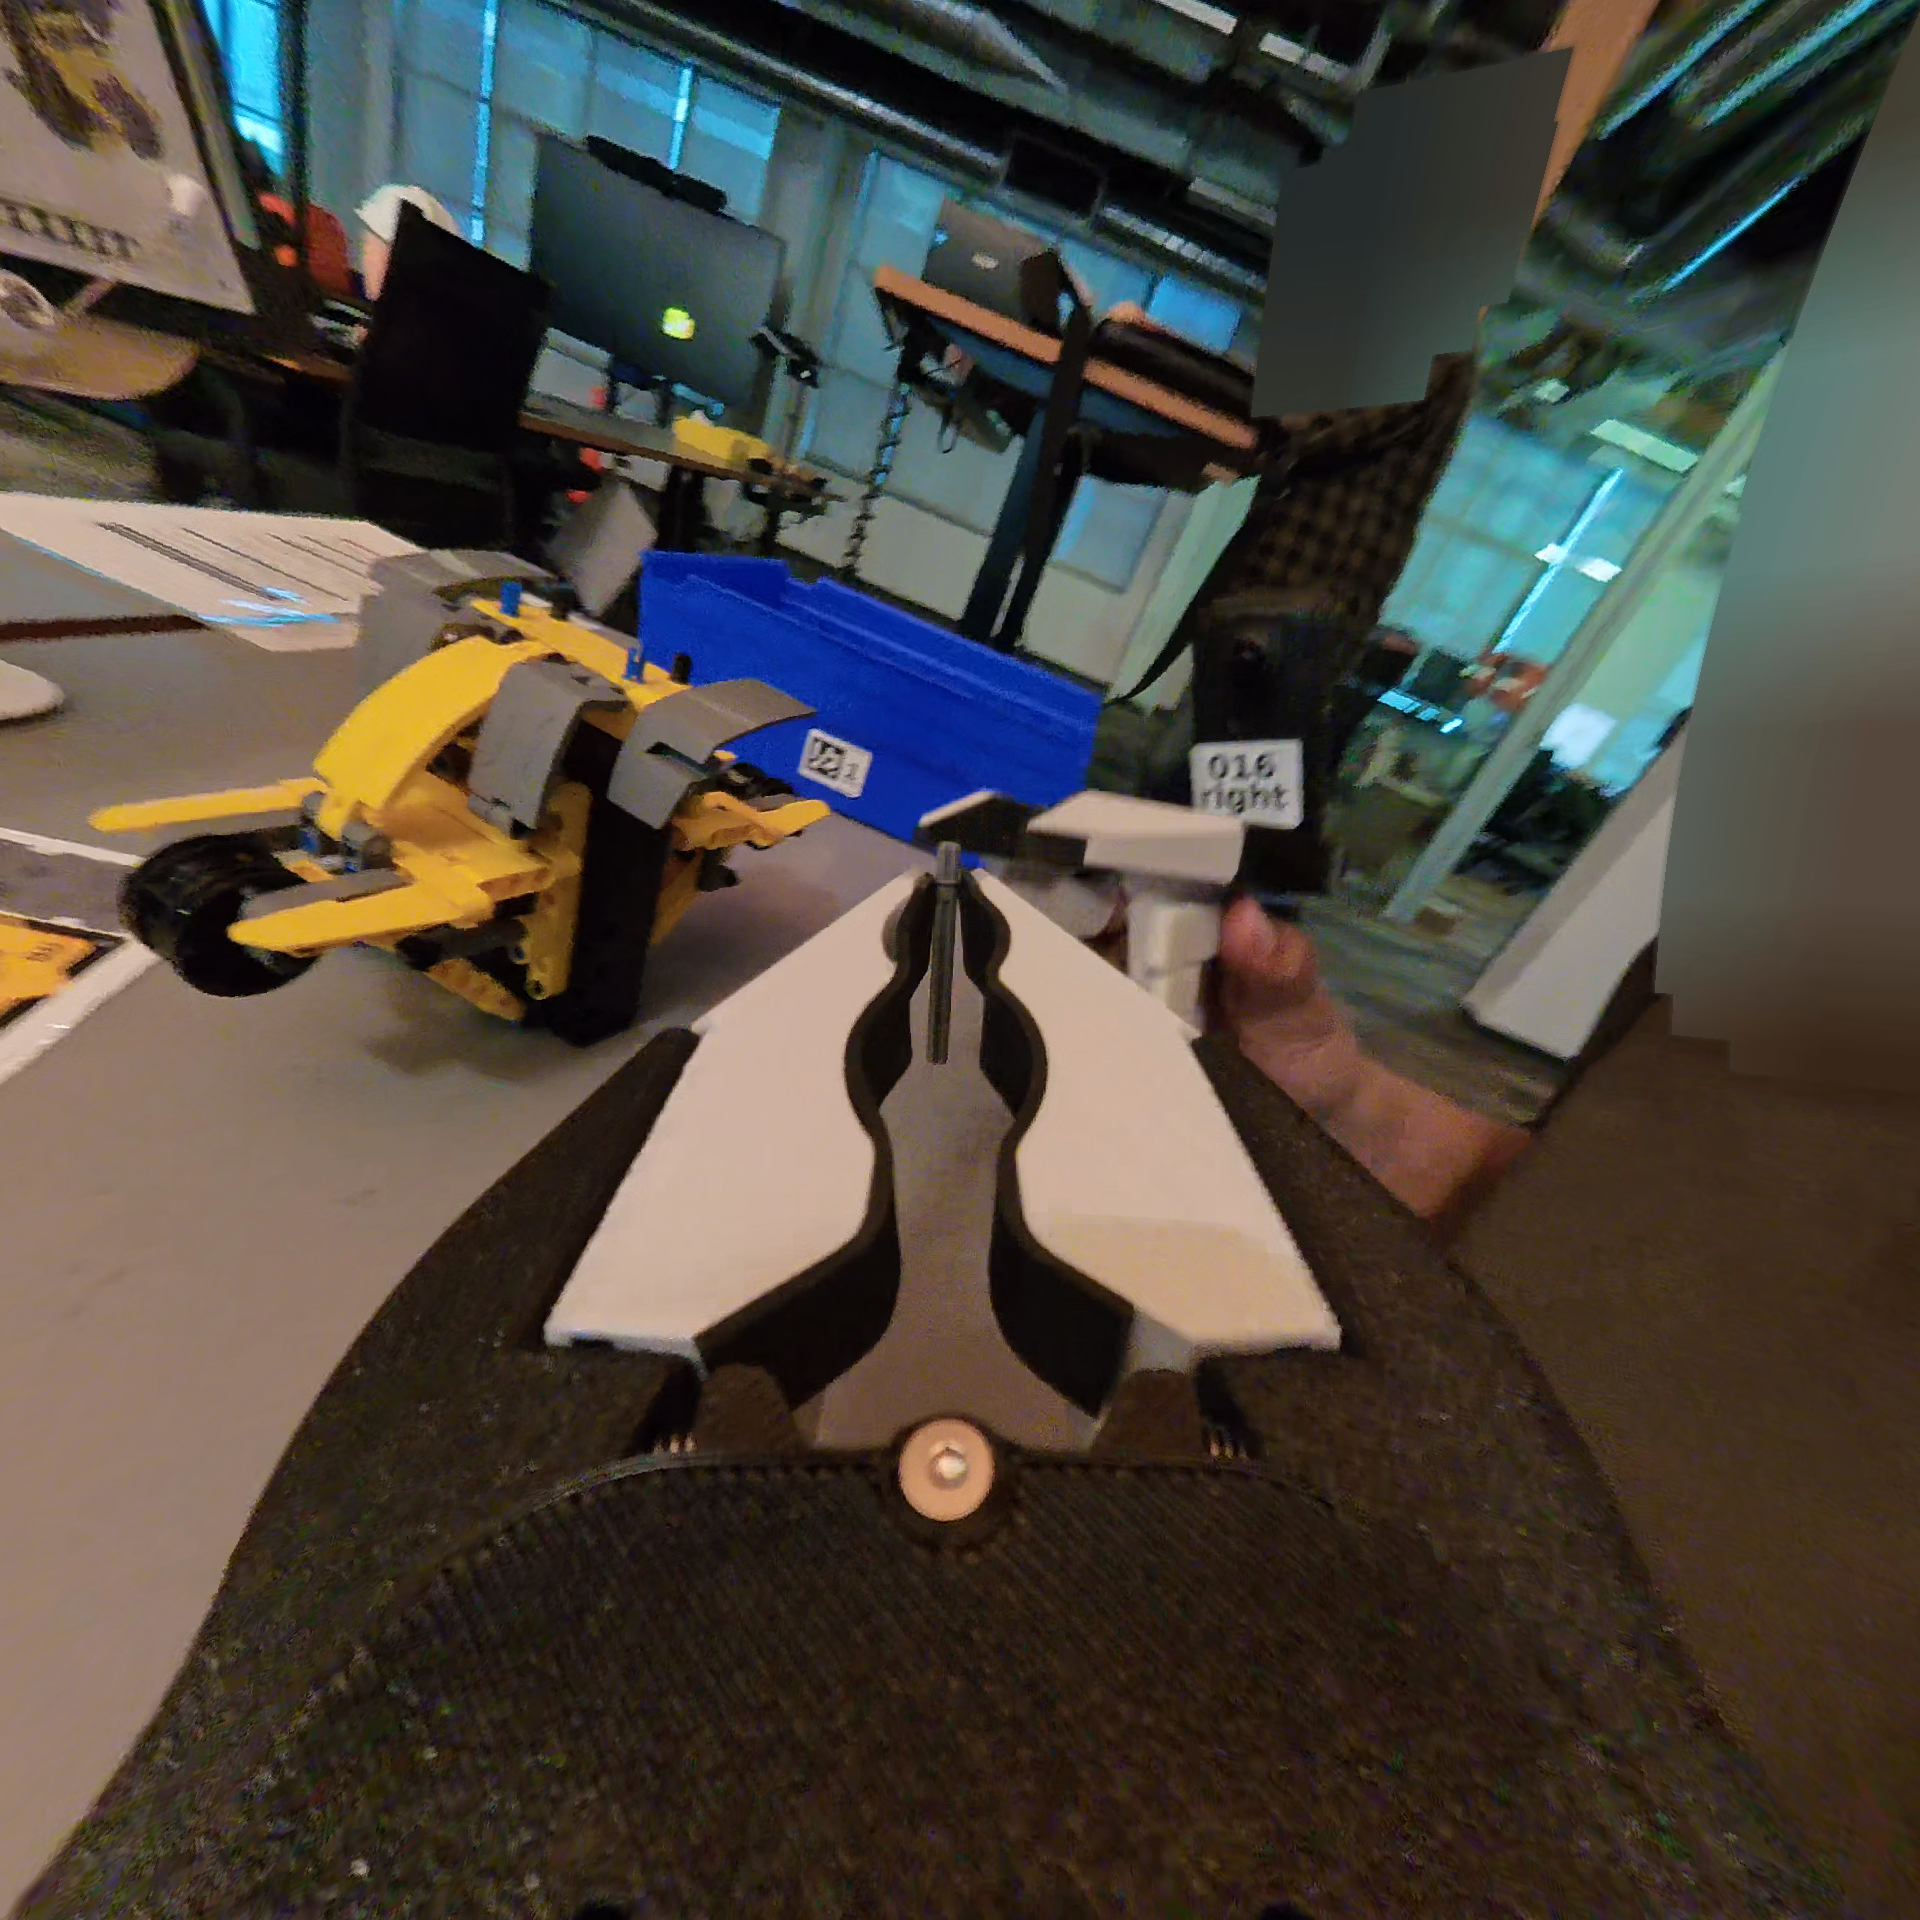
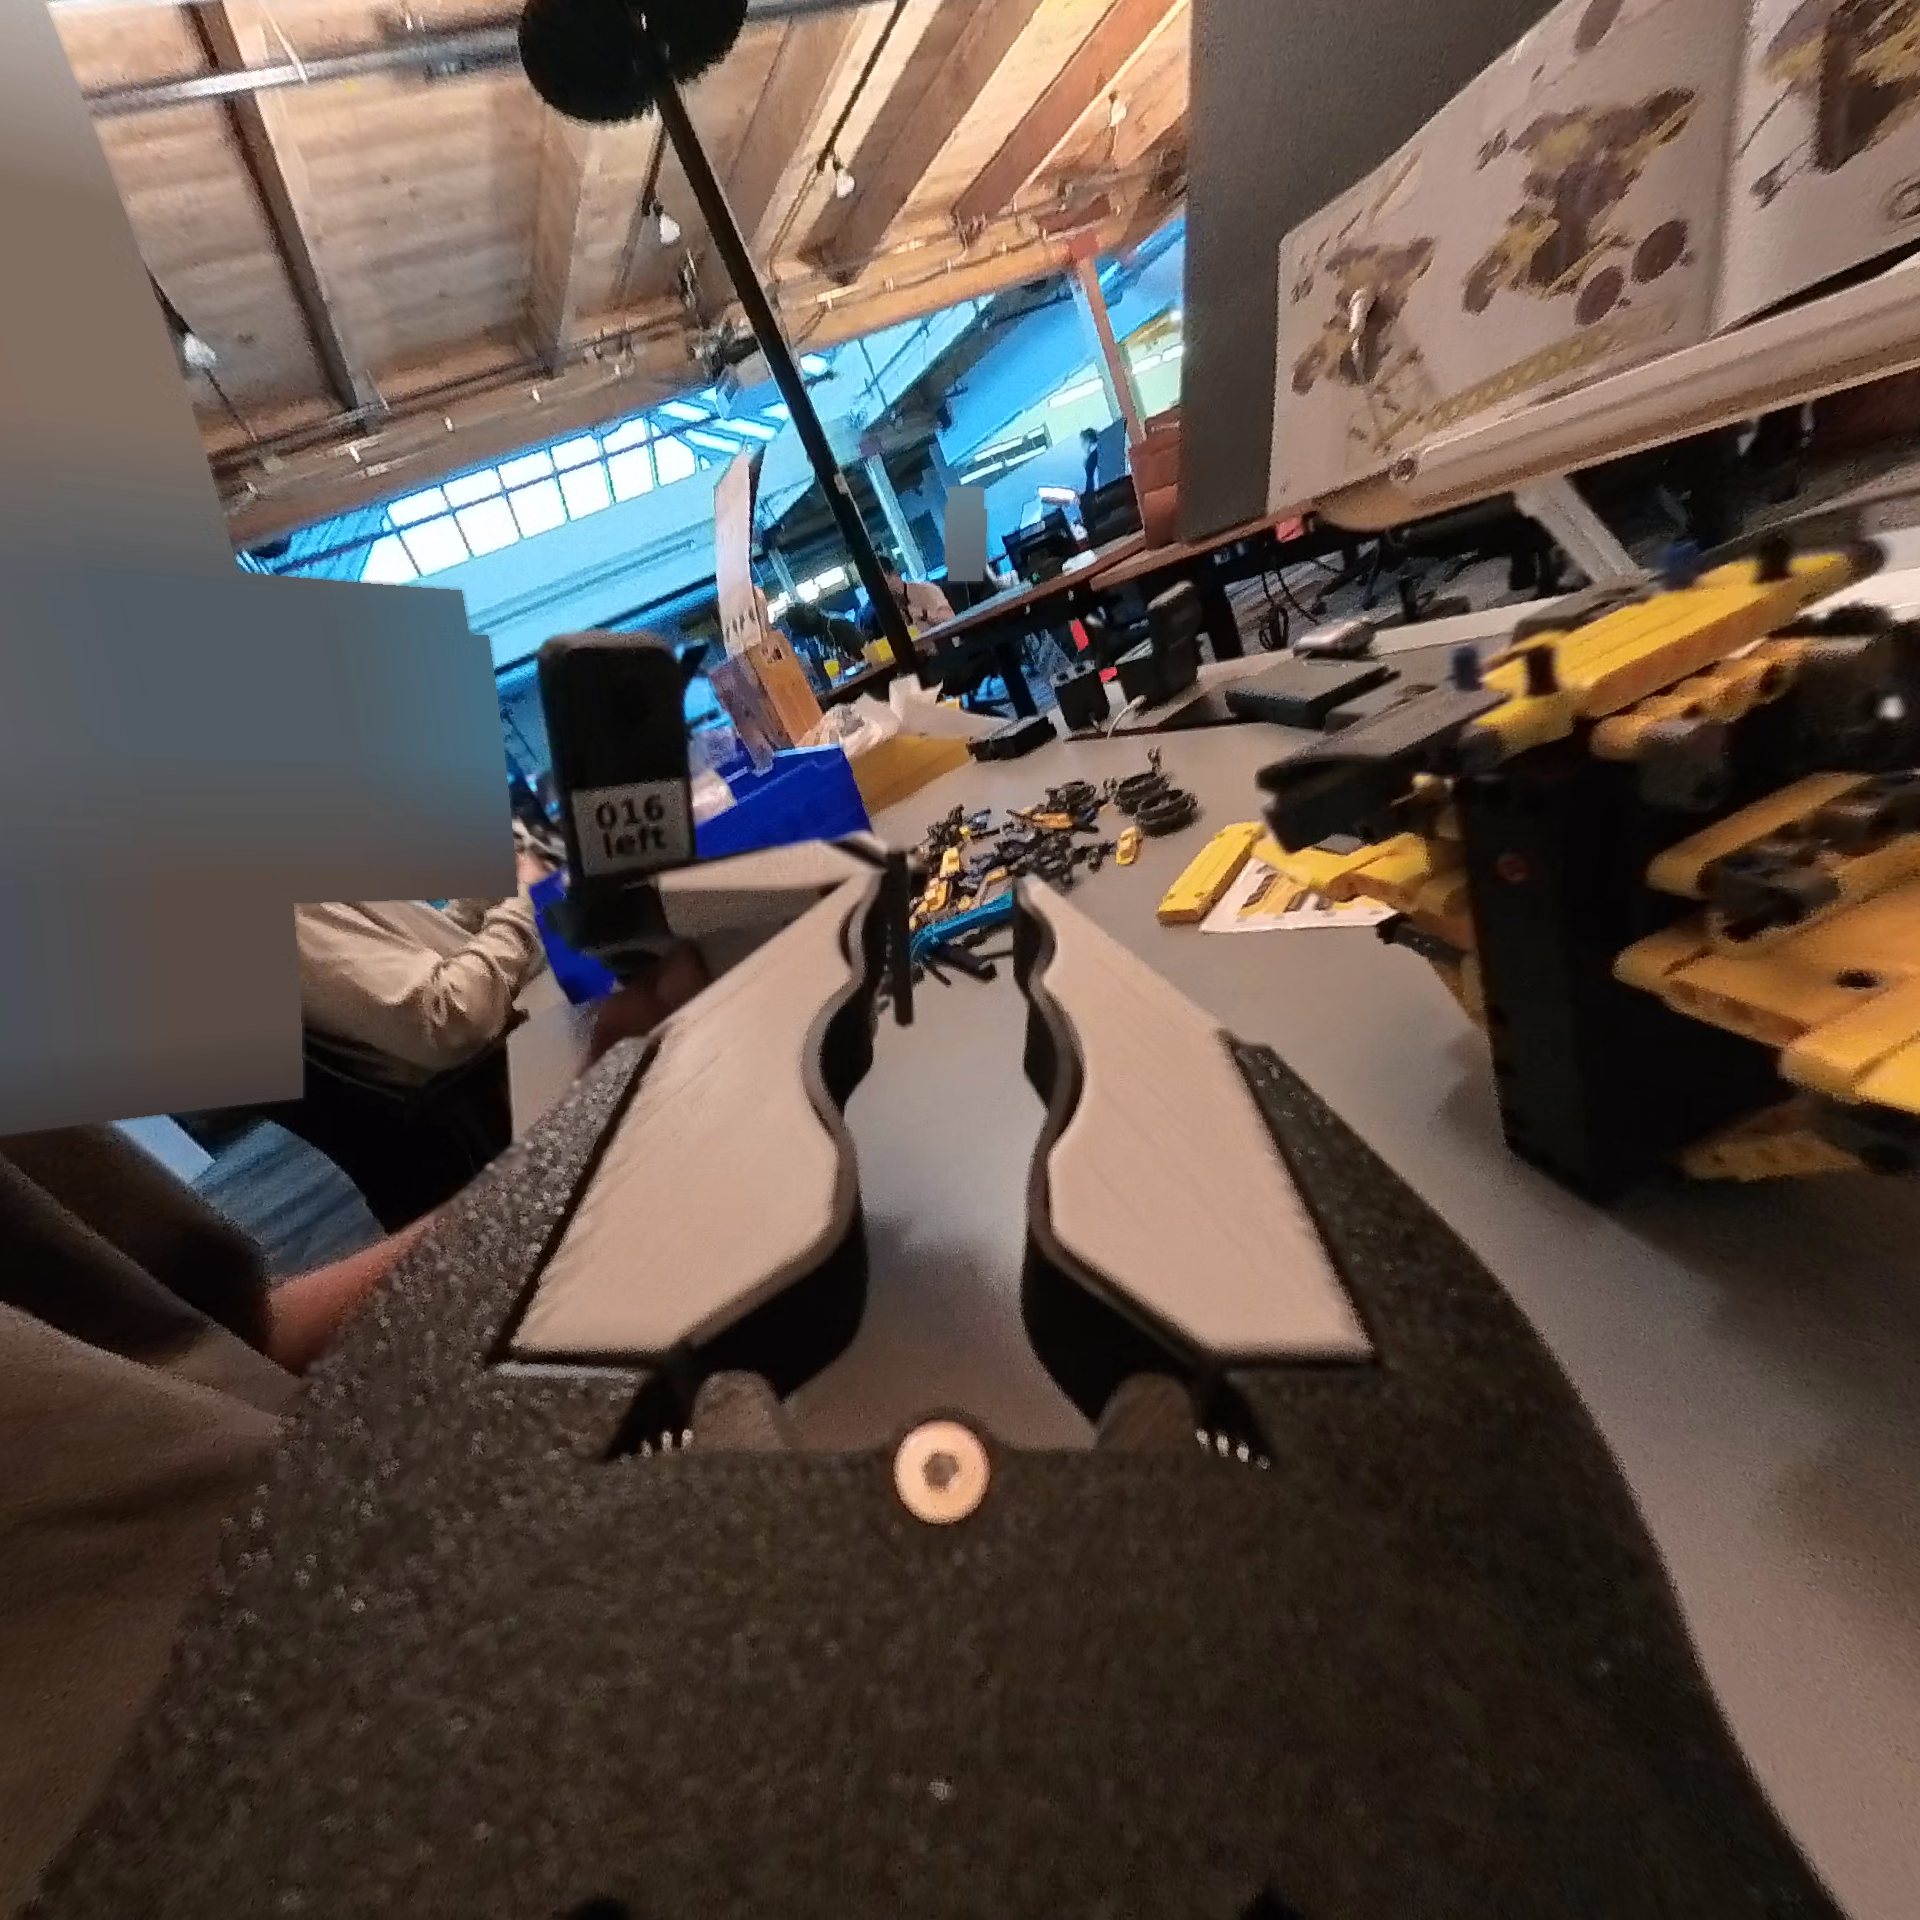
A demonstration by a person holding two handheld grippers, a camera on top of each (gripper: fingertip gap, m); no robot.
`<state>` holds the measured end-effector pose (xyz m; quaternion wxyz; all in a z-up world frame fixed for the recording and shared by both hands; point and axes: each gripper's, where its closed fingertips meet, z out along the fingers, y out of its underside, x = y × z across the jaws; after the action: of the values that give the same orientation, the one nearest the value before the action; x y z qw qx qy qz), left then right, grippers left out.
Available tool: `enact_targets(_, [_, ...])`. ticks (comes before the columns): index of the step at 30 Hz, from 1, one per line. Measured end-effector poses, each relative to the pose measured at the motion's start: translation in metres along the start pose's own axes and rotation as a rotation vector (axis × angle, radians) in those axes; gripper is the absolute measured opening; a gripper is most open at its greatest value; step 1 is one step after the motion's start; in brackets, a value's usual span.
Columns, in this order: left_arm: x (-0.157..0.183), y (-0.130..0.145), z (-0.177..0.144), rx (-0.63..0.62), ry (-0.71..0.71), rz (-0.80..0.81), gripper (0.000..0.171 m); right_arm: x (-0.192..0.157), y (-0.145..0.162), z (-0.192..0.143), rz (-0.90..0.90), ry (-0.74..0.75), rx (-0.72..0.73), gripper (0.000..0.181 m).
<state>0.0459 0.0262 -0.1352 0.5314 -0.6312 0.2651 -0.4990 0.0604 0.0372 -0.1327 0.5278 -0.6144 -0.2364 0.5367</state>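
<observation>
My left gripper (image 1: 943, 894) is shut on a thin dark grey axle rod (image 1: 940, 971), which stands up between the fingertips above the grey table (image 1: 260, 1143). My right gripper (image 2: 945, 894) is open and empty. Its left finger (image 2: 727, 1091) lies right beside the same rod (image 2: 896, 935), which the left gripper's fingers (image 2: 748, 883) hold in from the left. The right gripper also shows in the left wrist view (image 1: 1081, 831), just beyond the rod's top. A yellow and black brick-built vehicle (image 1: 468, 821) stands to the left of the left gripper, and to the right in the right wrist view (image 2: 1662, 883).
A blue bin (image 1: 883, 675) stands behind the vehicle. Several loose small parts (image 2: 1039, 831) and a yellow beam (image 2: 1210, 873) lie on the table (image 2: 1299, 1091) ahead of the right gripper. An open instruction booklet (image 2: 1558, 239) stands propped up at the upper right. A person's hand (image 1: 1288, 997) holds the right gripper. The grippers are tip to tip, or close to it.
</observation>
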Motion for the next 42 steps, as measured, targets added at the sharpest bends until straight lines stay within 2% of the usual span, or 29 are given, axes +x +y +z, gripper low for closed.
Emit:
enact_targets(3, [-0.003,0.009,0.004,-0.072,-0.088,0.138,0.002,-0.001,-0.007,-0.004,0.037,-0.02,-0.016,0.018])
enact_targets(8, [-0.004,0.025,0.013,-0.177,-0.188,0.331,0.003,0.006,0.008,0.0,0.014,0.037,-0.152,0.009])
enact_targets(17, [-0.004,0.031,0.016,-0.213,-0.206,0.375,0.003,0.008,0.023,-0.001,0.044,0.024,-0.223,0.01])
enact_targets(24, [-0.002,0.032,0.016,-0.219,-0.204,0.409,0.005,0.006,0.023,-0.001,0.088,-0.003,-0.217,0.002])
enact_targets(26, [0.0,0.031,0.017,-0.209,-0.197,0.417,0.022,0.008,0.018,0.0,0.162,0.007,-0.177,0.0])
enact_targets(27, [-0.001,0.029,0.016,-0.2,-0.21,0.428,0.026,0.009,0.016,0.0,0.219,0.007,-0.161,0.0])
enact_targets(31, [-0.003,0.03,0.017,-0.207,-0.24,0.466,0.021,0.013,0.014,0.0,0.367,-0.008,-0.117,0.0])
enact_targets(34, [-0.014,0.025,0.013,-0.201,-0.316,0.497,0.013,0.026,0.014,-0.007,0.33,0.057,-0.119,0.0])
enact_targets(39, [-0.032,0.009,-0.004,-0.132,-0.373,0.368,0.009,0.041,0.016,-0.025,0.157,0.168,-0.205,0.0])
enact_targets(42, [-0.041,0.021,-0.004,-0.178,-0.333,0.223,0.014,0.047,0.021,-0.031,0.063,0.21,-0.259,0.011])
